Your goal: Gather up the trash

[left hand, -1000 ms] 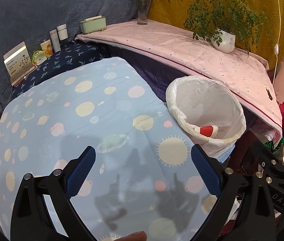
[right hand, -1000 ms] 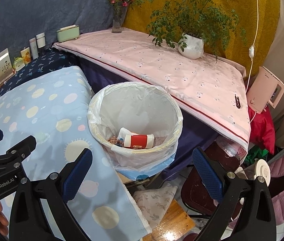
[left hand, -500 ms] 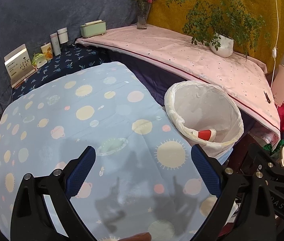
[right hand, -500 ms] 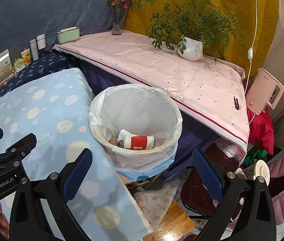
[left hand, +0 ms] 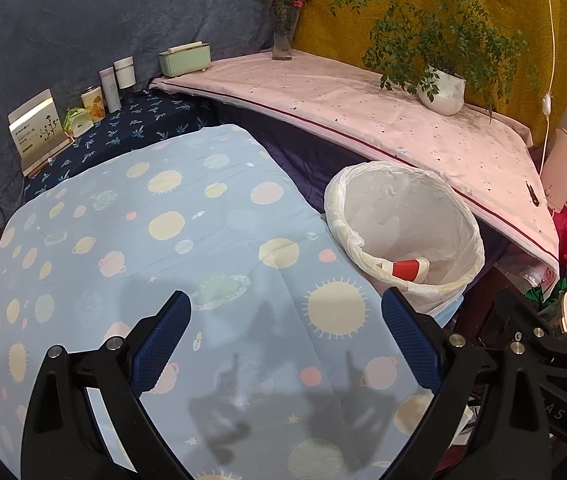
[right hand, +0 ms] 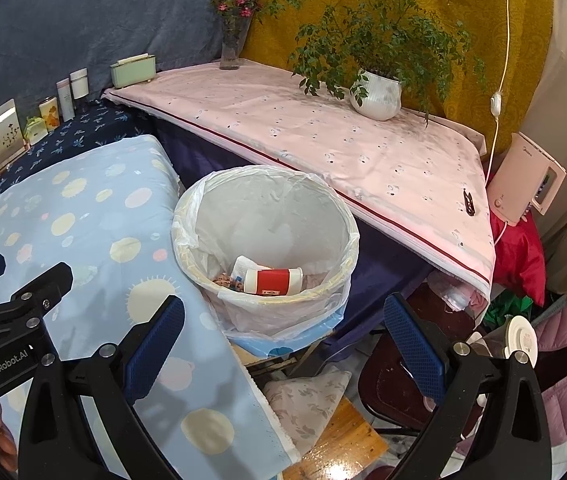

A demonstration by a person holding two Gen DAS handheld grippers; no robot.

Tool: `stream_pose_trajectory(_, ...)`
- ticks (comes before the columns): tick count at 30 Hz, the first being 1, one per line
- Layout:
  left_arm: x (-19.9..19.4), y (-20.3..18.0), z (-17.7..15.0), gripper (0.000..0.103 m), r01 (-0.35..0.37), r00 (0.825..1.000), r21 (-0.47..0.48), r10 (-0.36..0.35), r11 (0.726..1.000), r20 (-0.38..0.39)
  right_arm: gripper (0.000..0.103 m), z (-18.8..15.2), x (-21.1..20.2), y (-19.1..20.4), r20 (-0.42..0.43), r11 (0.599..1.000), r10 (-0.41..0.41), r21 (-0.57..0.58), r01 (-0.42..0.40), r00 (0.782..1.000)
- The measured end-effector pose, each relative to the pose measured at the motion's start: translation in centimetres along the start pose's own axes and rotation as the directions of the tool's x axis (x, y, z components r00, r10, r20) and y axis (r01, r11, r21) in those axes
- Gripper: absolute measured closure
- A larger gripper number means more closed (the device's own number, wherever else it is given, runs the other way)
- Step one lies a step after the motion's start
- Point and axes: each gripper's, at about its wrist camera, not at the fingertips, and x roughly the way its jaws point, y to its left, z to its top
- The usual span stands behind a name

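Hovering over planet-print cloth [left hand: 203, 240], both grippers' fingers [left hand: 161, 340] spread, empty; lined bin [right hand: 267, 248] alongside.

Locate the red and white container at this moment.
The red and white container lies on its side at the bottom of the lined trash bin, seen centre in the right wrist view, beside small wrappers.

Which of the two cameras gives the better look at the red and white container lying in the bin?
The right wrist view: the red and white container shows whole in the bin. In the left wrist view the rim hides part of it.
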Motion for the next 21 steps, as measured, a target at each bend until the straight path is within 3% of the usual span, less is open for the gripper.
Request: stream_pose_trajectory(21, -0.32, -0.01, 0.1, 0.011, 0.01, 1.0, 0.004, -0.01, 1.0, 0.007, 0.007, -0.12, -0.24, -0.09, 0.009, 1.0, -0.011, 0.002, 0.011, 1.0)
